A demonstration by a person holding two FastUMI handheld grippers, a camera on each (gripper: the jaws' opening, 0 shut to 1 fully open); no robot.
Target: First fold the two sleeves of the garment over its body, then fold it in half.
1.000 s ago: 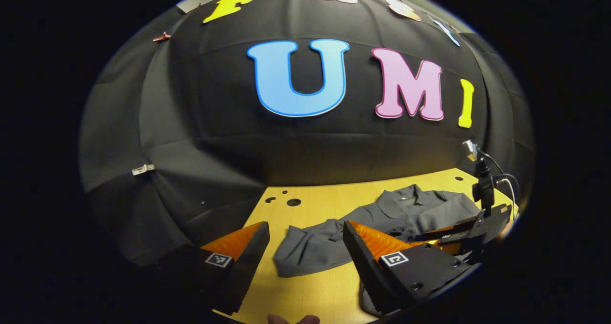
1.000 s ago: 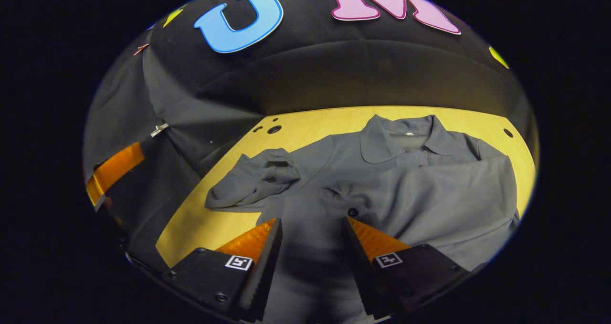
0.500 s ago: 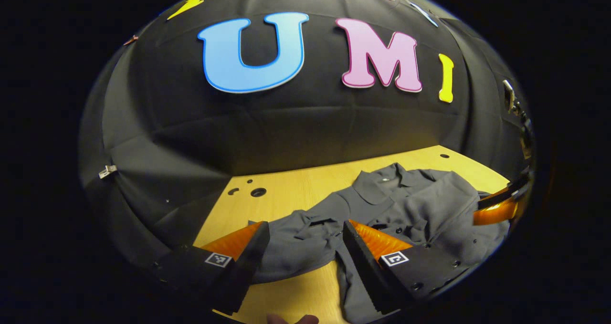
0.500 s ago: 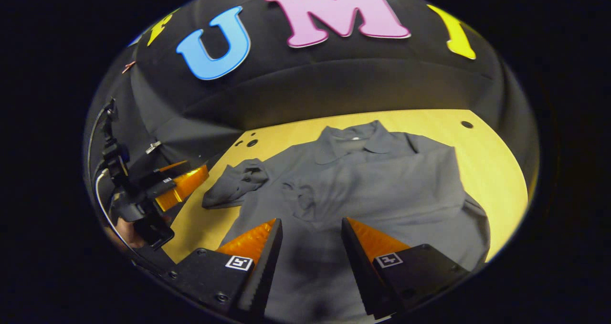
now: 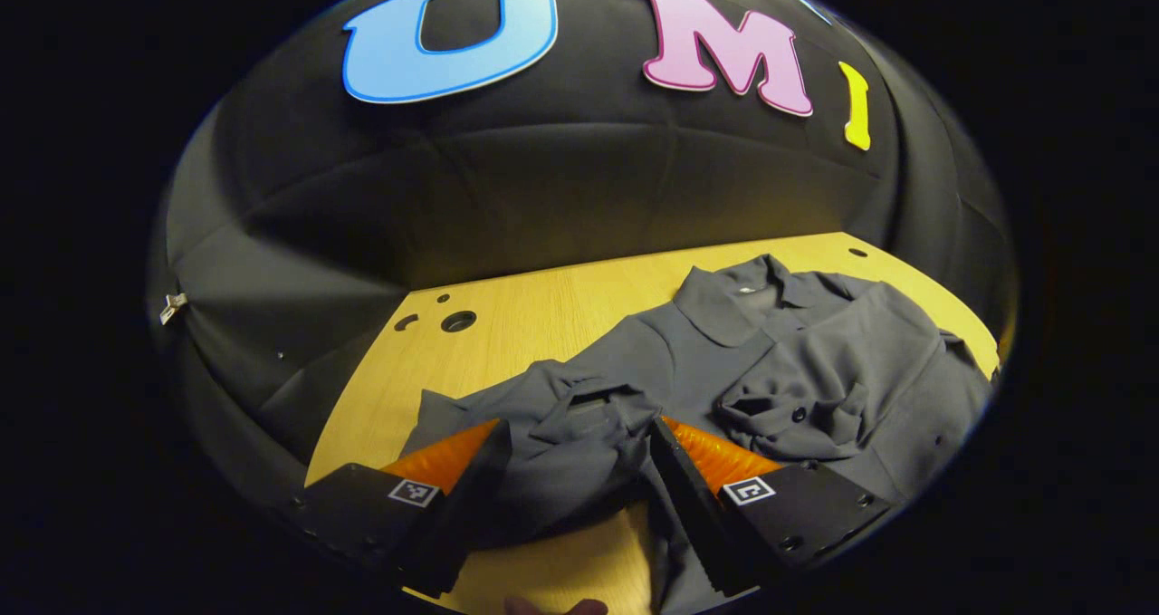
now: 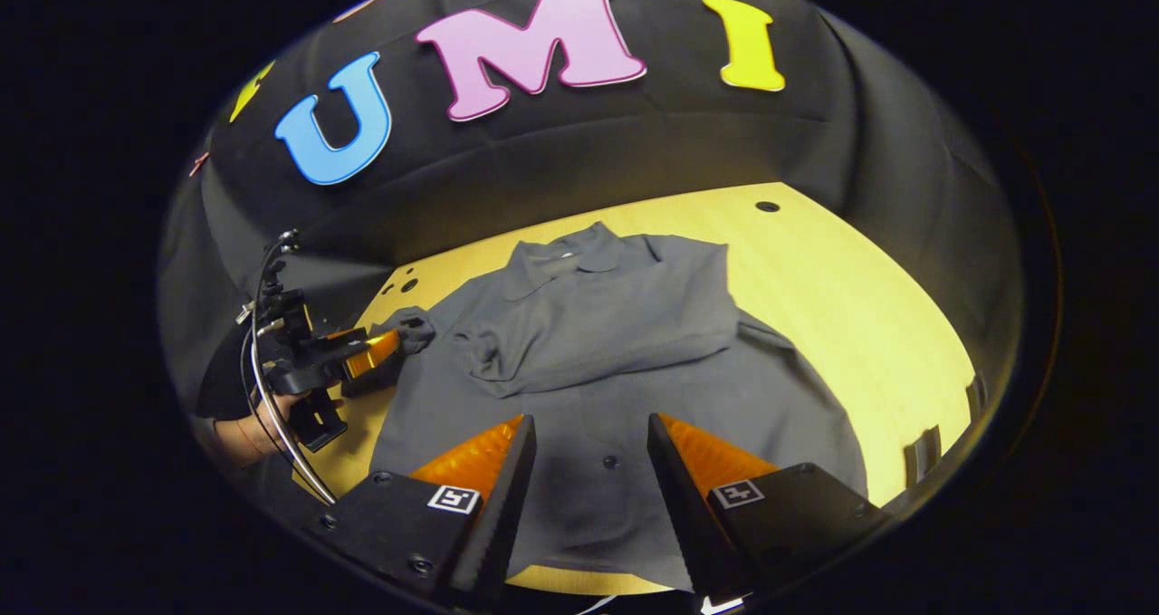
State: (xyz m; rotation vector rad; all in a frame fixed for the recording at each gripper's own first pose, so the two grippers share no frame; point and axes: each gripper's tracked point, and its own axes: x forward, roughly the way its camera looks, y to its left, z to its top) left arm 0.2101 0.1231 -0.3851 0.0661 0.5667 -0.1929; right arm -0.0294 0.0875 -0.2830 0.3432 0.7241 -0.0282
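A grey collared shirt lies front up on the wooden table. Its right sleeve is folded across the chest. The left sleeve sticks out, bunched, and its cuff lies between the fingers of my left gripper, which is open and low over the table. In the right gripper view the left gripper sits at that sleeve's end, held by a hand. My right gripper is open above the shirt's lower part, with nothing between its fingers.
The black cloth wall closes the table's far side. Round holes mark the table's far left corner, and one hole the far right. Bare wood lies to the right of the shirt, with the table's edge beyond.
My left gripper has moved forward and down until the bunched left sleeve lies between its open fingers. My right gripper has drawn back and to the right, away from the folded right sleeve.
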